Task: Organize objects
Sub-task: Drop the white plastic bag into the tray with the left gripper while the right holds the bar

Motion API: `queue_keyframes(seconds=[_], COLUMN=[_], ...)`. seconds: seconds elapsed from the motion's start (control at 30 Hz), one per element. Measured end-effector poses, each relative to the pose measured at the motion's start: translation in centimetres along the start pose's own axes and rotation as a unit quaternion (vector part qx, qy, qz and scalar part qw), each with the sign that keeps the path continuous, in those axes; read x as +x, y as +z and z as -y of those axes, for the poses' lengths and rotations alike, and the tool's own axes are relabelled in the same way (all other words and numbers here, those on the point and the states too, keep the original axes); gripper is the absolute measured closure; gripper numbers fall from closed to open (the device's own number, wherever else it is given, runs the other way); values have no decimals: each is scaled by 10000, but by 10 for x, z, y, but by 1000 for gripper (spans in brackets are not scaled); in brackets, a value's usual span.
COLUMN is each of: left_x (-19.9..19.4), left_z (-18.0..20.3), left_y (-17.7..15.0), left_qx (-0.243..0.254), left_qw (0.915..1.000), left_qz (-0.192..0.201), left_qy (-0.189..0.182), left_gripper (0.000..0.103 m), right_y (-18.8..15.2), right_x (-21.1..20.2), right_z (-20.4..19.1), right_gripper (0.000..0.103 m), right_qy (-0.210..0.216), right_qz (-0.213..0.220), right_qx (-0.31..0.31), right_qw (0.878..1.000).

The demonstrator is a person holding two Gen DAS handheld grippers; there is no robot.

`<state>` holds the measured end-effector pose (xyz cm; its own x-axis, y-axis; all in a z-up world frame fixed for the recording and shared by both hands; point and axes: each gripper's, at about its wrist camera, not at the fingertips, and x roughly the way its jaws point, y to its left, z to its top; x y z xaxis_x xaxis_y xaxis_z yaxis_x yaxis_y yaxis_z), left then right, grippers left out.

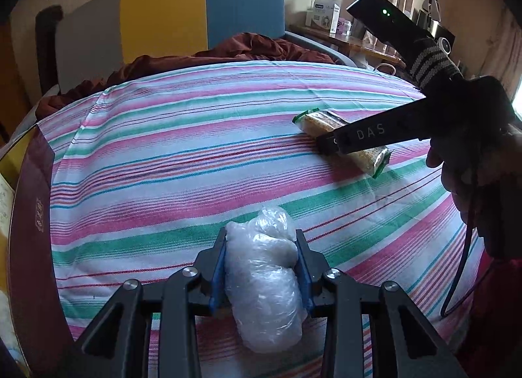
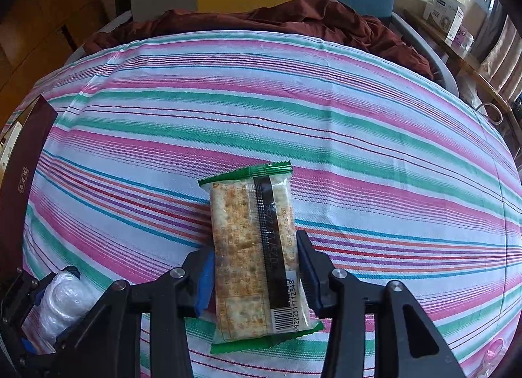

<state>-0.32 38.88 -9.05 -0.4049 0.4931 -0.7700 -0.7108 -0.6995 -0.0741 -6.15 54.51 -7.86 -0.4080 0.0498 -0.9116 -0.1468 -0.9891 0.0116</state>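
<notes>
On a striped bedsheet [image 2: 359, 123], the left tool [image 1: 261, 247] pinches a soft plastic-wrapped bundle [image 1: 264, 286] while the right tool [image 2: 256, 267] clamps a cracker packet [image 2: 257, 257], either liable to slip or crush if lifted carelessly.

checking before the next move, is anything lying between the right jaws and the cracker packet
Nothing visible does. The cracker packet already sits between the right gripper jaws, blue pads at both its sides, on the striped cloth. The plastic-wrapped bundle sits off to the side in the left gripper.
</notes>
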Motion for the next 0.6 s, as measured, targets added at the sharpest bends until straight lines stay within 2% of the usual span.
queue_keyframes(seconds=[0.17,0.6], left_x=[-9,-91], left_z=[-6,-15], left_y=[5,-12], left_qx=[-209,103], left_qw=[9996,9995], left_qz=[-183,310], left_qy=[-88,8], left_gripper=[70,70], right_y=[-3,-2], right_x=[3,11], right_z=[1,-5], right_gripper=[58,58], right_qy=[-10,-105], right_qz=[130,374], right_qx=[-42,-169], right_qw=[9999,9991])
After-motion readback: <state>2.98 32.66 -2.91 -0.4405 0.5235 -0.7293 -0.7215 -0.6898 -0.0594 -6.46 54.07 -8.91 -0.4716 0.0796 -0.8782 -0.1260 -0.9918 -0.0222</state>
